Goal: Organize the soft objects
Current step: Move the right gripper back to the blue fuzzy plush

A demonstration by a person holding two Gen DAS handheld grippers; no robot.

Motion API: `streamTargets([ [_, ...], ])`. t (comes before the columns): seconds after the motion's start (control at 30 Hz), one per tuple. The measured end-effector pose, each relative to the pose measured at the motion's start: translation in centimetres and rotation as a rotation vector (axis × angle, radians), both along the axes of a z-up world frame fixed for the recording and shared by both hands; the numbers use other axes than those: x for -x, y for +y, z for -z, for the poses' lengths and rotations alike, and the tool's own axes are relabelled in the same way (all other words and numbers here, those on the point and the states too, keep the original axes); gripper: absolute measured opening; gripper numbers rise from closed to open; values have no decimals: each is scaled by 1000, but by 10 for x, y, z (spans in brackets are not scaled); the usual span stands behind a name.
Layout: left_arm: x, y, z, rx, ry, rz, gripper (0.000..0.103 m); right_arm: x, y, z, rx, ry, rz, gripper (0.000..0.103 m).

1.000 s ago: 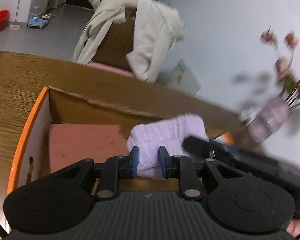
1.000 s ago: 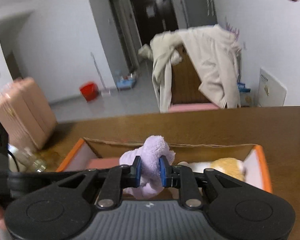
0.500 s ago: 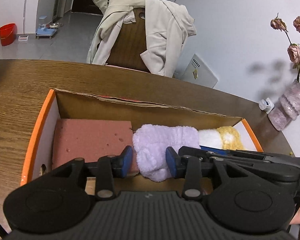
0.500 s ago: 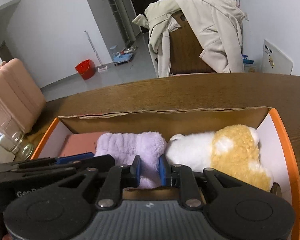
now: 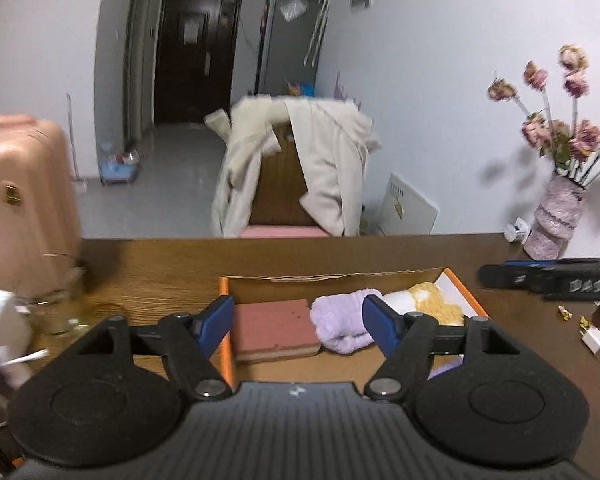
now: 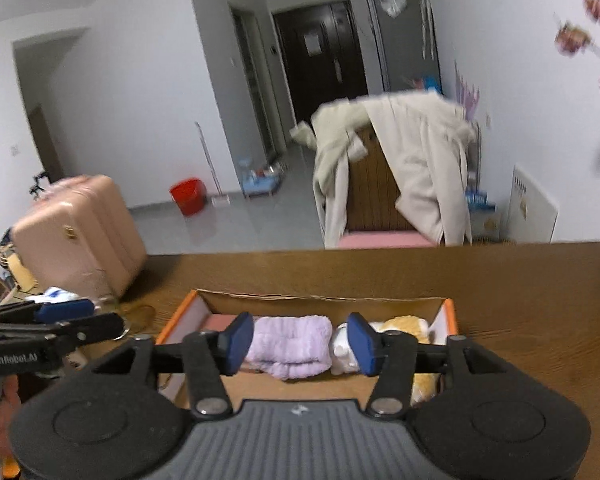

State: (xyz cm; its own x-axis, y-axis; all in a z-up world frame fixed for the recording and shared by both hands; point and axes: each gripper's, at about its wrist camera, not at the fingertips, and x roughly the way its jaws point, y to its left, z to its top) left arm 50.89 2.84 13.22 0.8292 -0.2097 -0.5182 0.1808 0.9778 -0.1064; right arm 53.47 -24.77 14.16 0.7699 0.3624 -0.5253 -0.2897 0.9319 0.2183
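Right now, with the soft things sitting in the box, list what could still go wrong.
1. The lilac towel bulges forward toward the box's open near side; it could unroll or slide out.
2. The yellow-and-white plush is squeezed against the orange-edged box wall and may spring up.
3. Both grippers, left and right, hang close over the box with jaws opening and empty; a careless sweep might snag the towel or nudge the glass jar beside it.

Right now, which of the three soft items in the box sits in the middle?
The lilac towel. The pink sponge block lies at the left end of the box, the white-and-yellow plush at the right.
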Motion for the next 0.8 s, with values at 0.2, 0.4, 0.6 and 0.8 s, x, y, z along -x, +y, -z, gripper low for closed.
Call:
streamTargets([
  [0.2, 118, 17, 10, -31, -127, 9, 80, 109, -21, 5, -67, -68, -70, 60],
  [0.4, 202, 15, 29, -37, -217, 20, 83, 180, -28, 28, -83, -93, -77, 62],
  [0.6, 245, 2, 45, -9, -226, 1, 84, 236, -19, 59, -15, -107, -65, 65],
  [0.8, 275, 8, 70, 63, -177, -50, 84, 281, -11, 88, 2, -114, -62, 65],
])
